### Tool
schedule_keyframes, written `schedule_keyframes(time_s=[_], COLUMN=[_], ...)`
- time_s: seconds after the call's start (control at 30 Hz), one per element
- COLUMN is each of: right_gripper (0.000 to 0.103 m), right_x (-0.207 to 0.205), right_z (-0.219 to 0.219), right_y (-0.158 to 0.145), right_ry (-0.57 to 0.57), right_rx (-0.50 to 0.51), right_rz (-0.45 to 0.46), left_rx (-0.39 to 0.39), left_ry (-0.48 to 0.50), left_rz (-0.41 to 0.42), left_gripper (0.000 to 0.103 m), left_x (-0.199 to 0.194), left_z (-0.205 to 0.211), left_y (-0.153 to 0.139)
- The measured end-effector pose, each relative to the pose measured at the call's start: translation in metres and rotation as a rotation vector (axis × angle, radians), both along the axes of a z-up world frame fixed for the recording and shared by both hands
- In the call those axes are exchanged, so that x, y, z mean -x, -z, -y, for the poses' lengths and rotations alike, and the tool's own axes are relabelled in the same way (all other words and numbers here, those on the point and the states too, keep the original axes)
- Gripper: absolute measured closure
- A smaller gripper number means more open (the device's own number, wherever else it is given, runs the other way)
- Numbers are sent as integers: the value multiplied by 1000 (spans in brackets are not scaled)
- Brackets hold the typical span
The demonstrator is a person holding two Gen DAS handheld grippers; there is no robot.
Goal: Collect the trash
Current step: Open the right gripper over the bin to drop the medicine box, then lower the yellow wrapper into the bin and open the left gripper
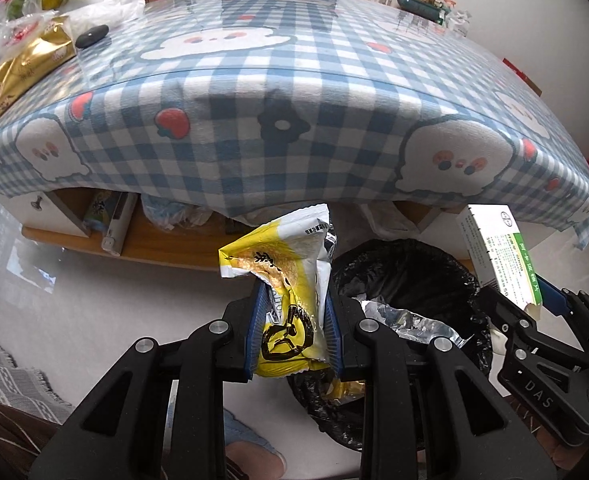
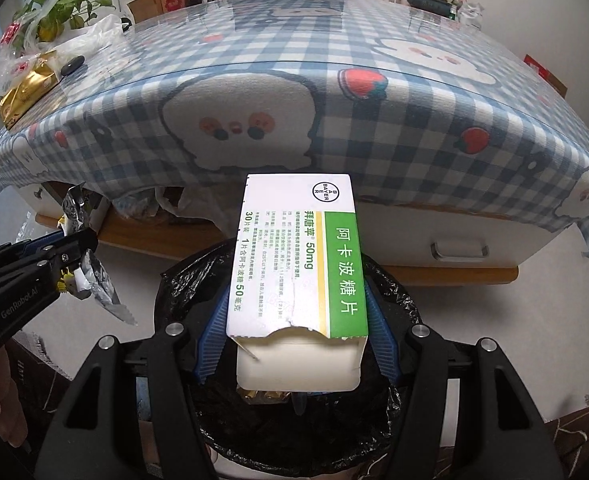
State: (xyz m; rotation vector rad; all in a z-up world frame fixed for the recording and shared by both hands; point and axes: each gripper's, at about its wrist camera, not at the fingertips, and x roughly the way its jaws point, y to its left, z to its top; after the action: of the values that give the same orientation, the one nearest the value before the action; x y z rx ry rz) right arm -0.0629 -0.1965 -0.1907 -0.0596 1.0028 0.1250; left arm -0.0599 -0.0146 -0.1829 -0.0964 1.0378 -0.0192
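My left gripper (image 1: pixel 294 292) is shut on a crumpled yellow snack wrapper (image 1: pixel 282 248), which sticks up between the blue pads just left of the bin. A black-lined trash bin (image 1: pixel 414 268) stands on the floor in front of the table. In the right wrist view my right gripper (image 2: pixel 297 292) is shut on a white and green medicine box (image 2: pixel 294 248), torn open at the near end and held over the bin (image 2: pixel 182 280). The left gripper (image 2: pixel 82 248) shows at the left edge with the wrapper's silver side (image 2: pixel 102 284). The box (image 1: pixel 494 248) and right gripper (image 1: pixel 522 296) also appear in the left wrist view.
Silver foil (image 1: pixel 406 320) and a yellow packet lie inside the bin. The table with the blue checked cloth (image 1: pixel 294 80) carries a gold packet (image 1: pixel 26 68), a black oval object (image 1: pixel 91 35) and plastic bags at its far left. A person's slippered foot (image 1: pixel 250 452) is beside the bin.
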Motion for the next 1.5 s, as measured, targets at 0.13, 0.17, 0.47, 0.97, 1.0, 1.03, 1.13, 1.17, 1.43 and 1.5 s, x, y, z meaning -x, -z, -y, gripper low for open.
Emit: schedule_keyframes(time_s=[0.13, 0.17, 0.47, 0.97, 1.0, 1.03, 1.13, 1.17, 1.43, 1.5], right_gripper=[31, 28, 8, 8, 8, 8, 8, 8, 8, 8], right_x=[1, 2, 2, 1, 2, 1, -1, -1, -7, -7], right_z=[3, 5, 40, 120, 125, 130, 138, 139, 135, 132], right_y=[-11, -14, -40, -58, -56, -53, -45, -43, -34, -34], right_ry=[7, 6, 24, 104, 111, 121, 143, 145, 137, 130], right_rx=[-3, -5, -27, -31, -39, -52, -71, -67, -34, -20], right_rz=[18, 24, 55, 36, 31, 21, -5, -3, -13, -6], left_rx=[13, 16, 30, -25, -26, -26, -33, -37, -35, -37], left_ry=[9, 13, 31, 103, 107, 112, 124, 126, 132, 123], left_rz=[-1, -3, -16, -74, -81, -89, -103, -106, -112, -101], left_gripper=[77, 77, 77, 77, 77, 77, 77, 77, 73, 66], left_x=[-1, -1, 1, -8, -8, -9, -11, -11, -14, -14], left_z=[6, 8, 30, 92, 95, 100, 108, 110, 117, 116], left_y=[-2, -3, -12, -7, -4, 0, 8, 10, 18, 17])
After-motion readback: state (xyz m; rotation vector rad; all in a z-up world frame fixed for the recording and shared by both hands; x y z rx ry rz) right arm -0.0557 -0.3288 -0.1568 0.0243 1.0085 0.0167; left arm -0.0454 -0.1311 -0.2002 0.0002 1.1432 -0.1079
